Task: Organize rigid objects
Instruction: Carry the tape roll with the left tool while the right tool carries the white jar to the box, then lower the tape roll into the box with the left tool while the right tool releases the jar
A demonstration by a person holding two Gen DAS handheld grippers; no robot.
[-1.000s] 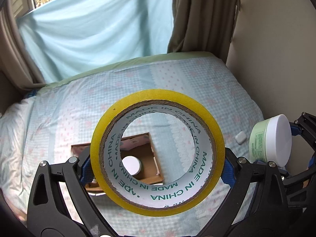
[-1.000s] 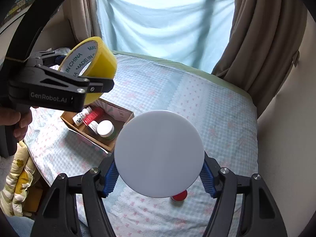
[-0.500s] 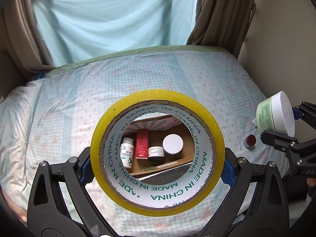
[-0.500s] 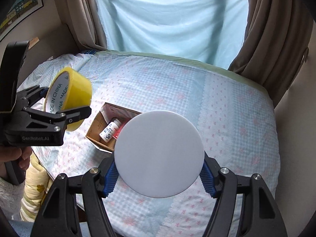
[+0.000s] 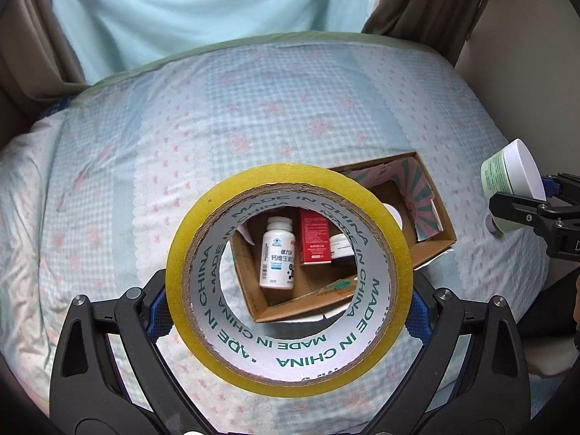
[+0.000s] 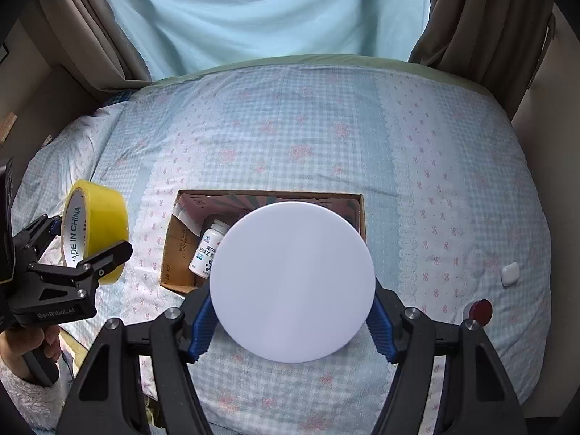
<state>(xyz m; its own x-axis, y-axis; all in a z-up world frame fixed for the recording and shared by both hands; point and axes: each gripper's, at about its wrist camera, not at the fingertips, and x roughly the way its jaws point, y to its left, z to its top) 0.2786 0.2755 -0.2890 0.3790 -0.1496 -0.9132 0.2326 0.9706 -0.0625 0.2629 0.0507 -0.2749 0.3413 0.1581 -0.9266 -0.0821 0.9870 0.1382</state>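
Left wrist view: left gripper [image 5: 289,282] clenched on the yellow tape roll [image 5: 395,253], blue pads pressed to its outer rim on either side. Seen through the roll's core: cardboard box [image 5: 435,224] on the bed [image 5: 253,116], holding a white pill bottle [image 5: 277,253], a red carton [image 5: 314,239] and a small white-lidded jar [image 5: 340,250]. Change over the last second: the box, before small and low inside the core, now fills it and extends past the roll to the right; the view has closed in from above. At the right edge, the right gripper carries the green-labelled tub [image 5: 507,177], now lower in the picture.

Right wrist view: right gripper [image 6: 291,311] grasping the tub by its sides, white lid [image 6: 291,282] facing the camera. Box [image 6: 174,253] now directly behind the lid, towards the bed's near edge; it stood off to the left before. Left gripper [image 6: 90,250] with the roll hangs just left of the box. Still out on the bed, near its right edge: red cap [image 6: 480,308], small white case [image 6: 509,274].

Assessment: both loads appear lined up for lowering into the box; two loose items remain.
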